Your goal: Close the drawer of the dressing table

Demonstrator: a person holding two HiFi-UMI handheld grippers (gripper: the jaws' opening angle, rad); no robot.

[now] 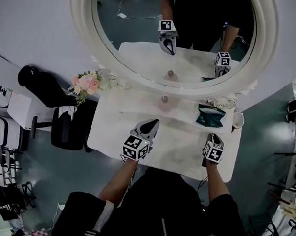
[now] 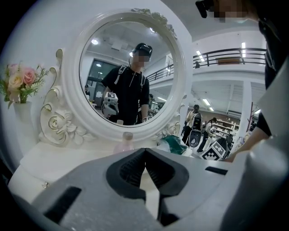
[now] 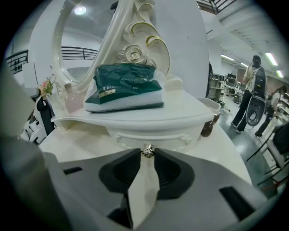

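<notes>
The white dressing table carries a raised shelf with a small drawer beneath it. In the right gripper view the drawer front faces me, and its small metal knob sits pinched between the jaw tips. My right gripper is shut on that knob; in the head view it is at the table's right, just in front of the shelf. My left gripper hovers over the middle of the tabletop, and its jaws meet at the tips with nothing between them.
A green tissue pack lies on the shelf above the drawer. A pink bottle stands at the foot of the round mirror. Flowers sit at the back left corner. A black chair stands left of the table.
</notes>
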